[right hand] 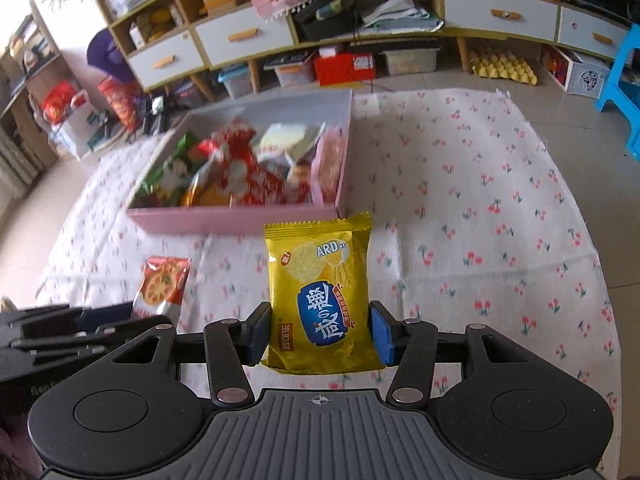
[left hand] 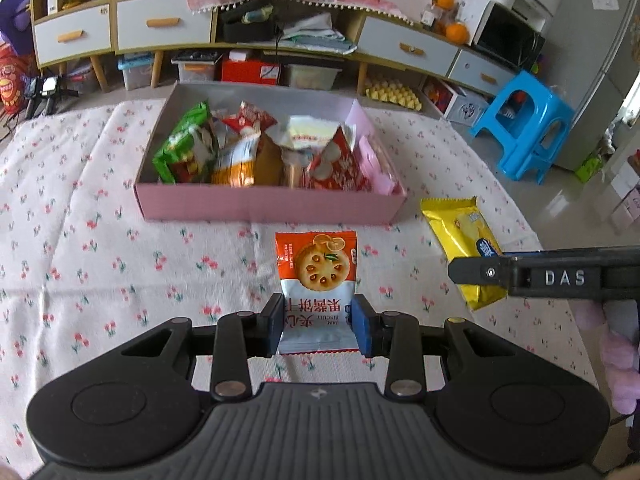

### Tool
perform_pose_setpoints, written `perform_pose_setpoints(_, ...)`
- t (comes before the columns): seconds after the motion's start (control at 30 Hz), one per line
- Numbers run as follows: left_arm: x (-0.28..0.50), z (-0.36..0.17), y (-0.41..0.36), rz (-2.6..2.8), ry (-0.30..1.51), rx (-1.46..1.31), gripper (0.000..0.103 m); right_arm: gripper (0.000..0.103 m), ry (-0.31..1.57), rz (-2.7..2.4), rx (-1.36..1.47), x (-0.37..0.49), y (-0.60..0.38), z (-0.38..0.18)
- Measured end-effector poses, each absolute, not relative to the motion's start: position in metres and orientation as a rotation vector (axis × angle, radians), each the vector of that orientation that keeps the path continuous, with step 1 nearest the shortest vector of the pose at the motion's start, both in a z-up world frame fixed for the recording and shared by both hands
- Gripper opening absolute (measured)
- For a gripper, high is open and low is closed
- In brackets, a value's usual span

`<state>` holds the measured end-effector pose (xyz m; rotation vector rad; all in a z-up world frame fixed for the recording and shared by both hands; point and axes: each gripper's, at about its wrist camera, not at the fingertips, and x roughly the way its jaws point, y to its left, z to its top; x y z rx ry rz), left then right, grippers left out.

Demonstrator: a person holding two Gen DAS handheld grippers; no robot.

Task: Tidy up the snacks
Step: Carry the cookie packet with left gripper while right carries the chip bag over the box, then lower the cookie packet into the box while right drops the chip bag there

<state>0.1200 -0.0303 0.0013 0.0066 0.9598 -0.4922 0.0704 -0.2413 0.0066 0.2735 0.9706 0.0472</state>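
Through my left wrist camera, my left claw is clamped on the lower end of an orange-and-white jam biscuit packet, blue pads pressing both its sides, the packet jutting forward above the cherry-print cloth. Beyond it sits the pink box, crowded with snack packets. At the right, my right claw reaches in over a yellow biscuit packet.

Through my right wrist camera, my right claw grips that yellow biscuit packet by its lower half, pads tight on both edges. The pink box lies ahead to the left, blurred. At the lower left, the jam biscuit packet sticks up from my left claw.
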Motion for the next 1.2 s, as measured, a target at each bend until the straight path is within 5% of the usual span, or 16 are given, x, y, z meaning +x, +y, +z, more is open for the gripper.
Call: perform_pose_setpoints(1.2, 0.230, -0.010, -0.036, -0.319, 0.786, -0.067, 0.033, 0.050, 0.732, -0.038, 0.601, 0.199, -0.245, -0.015)
